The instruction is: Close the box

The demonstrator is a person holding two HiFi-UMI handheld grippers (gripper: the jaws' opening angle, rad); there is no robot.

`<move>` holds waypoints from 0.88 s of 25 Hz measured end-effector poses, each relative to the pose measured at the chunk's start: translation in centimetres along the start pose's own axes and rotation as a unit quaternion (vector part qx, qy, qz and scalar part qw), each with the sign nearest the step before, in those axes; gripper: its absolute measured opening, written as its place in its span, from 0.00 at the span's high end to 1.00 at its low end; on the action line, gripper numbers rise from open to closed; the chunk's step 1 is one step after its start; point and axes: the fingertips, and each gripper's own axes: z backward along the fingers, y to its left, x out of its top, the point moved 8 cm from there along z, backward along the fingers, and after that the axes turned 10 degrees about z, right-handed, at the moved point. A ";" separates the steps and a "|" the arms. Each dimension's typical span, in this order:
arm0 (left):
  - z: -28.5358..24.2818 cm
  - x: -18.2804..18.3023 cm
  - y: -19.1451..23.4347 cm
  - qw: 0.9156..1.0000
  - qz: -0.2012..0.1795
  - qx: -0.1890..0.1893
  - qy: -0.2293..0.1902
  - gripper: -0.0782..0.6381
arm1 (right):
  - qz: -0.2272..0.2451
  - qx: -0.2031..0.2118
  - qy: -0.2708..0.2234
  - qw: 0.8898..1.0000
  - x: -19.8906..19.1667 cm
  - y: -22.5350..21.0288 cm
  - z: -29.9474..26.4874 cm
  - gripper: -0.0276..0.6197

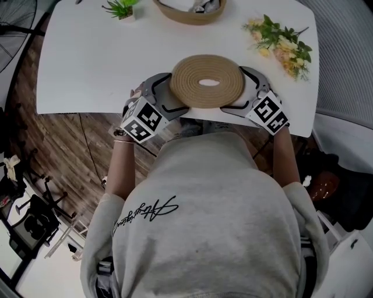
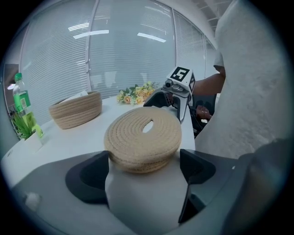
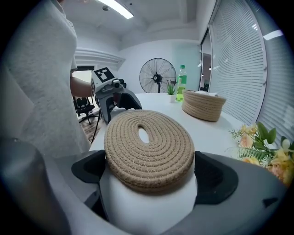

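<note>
Head view: the tan coiled-rope round lid (image 1: 207, 81) lies at the near edge of the white table (image 1: 87, 58), well apart from the open woven rope box (image 1: 189, 13). Left gripper view: the left gripper (image 2: 144, 167) straddles its rim, jaws apart. Right gripper view: the right gripper (image 3: 149, 172) does too; uneven closing could push it overboard

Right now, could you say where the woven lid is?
In the head view, the woven lid lies on the white table near its front edge, between the left hand-held gripper and right hand-held gripper.
</note>
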 end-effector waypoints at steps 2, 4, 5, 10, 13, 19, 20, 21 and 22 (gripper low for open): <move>-0.1 0.0 0.1 1.000 0.000 -0.002 0.003 0.23 | 0.000 -0.001 0.000 1.000 0.0 0.0 0.0 0.04; -0.1 0.0 0.1 1.000 0.000 -0.002 0.002 0.23 | 0.001 -0.002 0.000 1.000 0.0 0.1 0.0 0.04; -0.1 0.0 0.1 1.000 -0.001 -0.002 0.001 0.23 | 0.001 -0.002 0.000 1.000 0.0 0.0 0.0 0.04; -0.3 0.1 0.2 1.000 0.006 -0.011 0.007 0.22 | -0.001 -0.002 0.001 1.000 -0.1 0.1 0.0 0.04; -0.3 0.1 0.3 1.000 0.009 -0.013 0.009 0.22 | -0.001 -0.002 0.000 1.000 -0.1 0.0 -0.1 0.04; -0.4 0.4 0.2 1.000 0.008 -0.002 0.000 0.25 | -0.001 -0.001 -0.002 1.000 -0.2 -0.2 0.2 0.04; -0.3 0.4 0.2 1.000 0.007 0.002 -0.002 0.26 | 0.000 -0.002 -0.003 1.000 -0.2 -0.3 0.2 0.04; -0.3 0.5 0.2 1.000 0.006 0.004 -0.003 0.26 | 0.000 -0.003 -0.004 1.000 -0.2 -0.3 0.2 0.04; -0.4 0.6 0.2 1.000 0.006 0.004 -0.004 0.27 | -0.001 -0.004 -0.005 1.000 -0.2 -0.3 0.2 0.04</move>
